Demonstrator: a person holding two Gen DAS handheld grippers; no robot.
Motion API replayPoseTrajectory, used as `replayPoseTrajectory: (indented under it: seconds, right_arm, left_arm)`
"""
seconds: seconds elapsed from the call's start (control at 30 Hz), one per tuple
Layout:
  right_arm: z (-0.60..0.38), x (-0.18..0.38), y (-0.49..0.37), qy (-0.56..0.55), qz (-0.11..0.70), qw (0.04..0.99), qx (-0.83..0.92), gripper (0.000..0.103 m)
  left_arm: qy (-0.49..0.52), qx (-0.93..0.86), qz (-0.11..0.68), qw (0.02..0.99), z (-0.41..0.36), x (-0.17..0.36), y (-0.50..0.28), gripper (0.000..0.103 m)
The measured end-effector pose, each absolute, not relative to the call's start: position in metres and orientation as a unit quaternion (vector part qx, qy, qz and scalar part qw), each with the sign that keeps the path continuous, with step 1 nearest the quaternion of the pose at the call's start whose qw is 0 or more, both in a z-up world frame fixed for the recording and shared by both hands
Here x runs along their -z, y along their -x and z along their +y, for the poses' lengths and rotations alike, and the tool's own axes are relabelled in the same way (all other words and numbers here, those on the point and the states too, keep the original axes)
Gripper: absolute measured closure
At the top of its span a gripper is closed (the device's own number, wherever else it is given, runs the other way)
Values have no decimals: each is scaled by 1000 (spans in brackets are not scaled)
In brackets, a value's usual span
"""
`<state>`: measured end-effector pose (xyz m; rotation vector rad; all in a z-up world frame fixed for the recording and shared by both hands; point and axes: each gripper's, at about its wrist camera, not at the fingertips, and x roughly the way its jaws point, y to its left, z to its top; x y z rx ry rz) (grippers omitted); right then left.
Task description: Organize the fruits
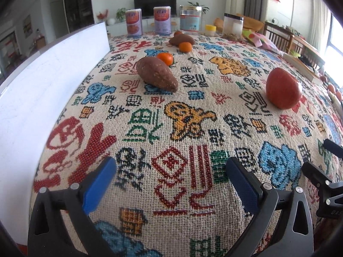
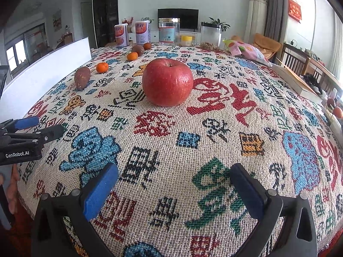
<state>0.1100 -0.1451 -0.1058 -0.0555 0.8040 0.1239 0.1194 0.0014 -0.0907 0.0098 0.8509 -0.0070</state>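
Observation:
A red apple (image 2: pixel 167 81) stands on the patterned tablecloth straight ahead of my right gripper (image 2: pixel 173 184), which is open and empty, well short of it. The apple also shows in the left wrist view (image 1: pixel 283 88) at the right. My left gripper (image 1: pixel 171 171) is open and empty above the cloth. Ahead of it lies a sweet potato (image 1: pixel 157 73) with a tangerine (image 1: pixel 165 58) behind it. Farther back are a second sweet potato (image 1: pixel 181 40) and two more tangerines (image 1: pixel 185 47). The left gripper shows at the left edge of the right wrist view (image 2: pixel 42 128).
A white board (image 1: pixel 42 85) stands along the table's left side. Cans (image 1: pixel 134 23), a glass jar (image 1: pixel 190 20) and a clear canister (image 1: pixel 233 25) line the far edge. A pink snack bag (image 2: pixel 246 51) and a book (image 2: pixel 295 81) lie at the right.

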Motion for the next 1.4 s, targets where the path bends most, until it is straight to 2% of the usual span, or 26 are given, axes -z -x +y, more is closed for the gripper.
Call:
replayPoseTrajectory:
  seconds: [1.4]
  right_arm:
    - [-143,106,-117,28,400,914,-62,0]
  left_arm:
    - [-4,10,416,909,2,92,-125,0]
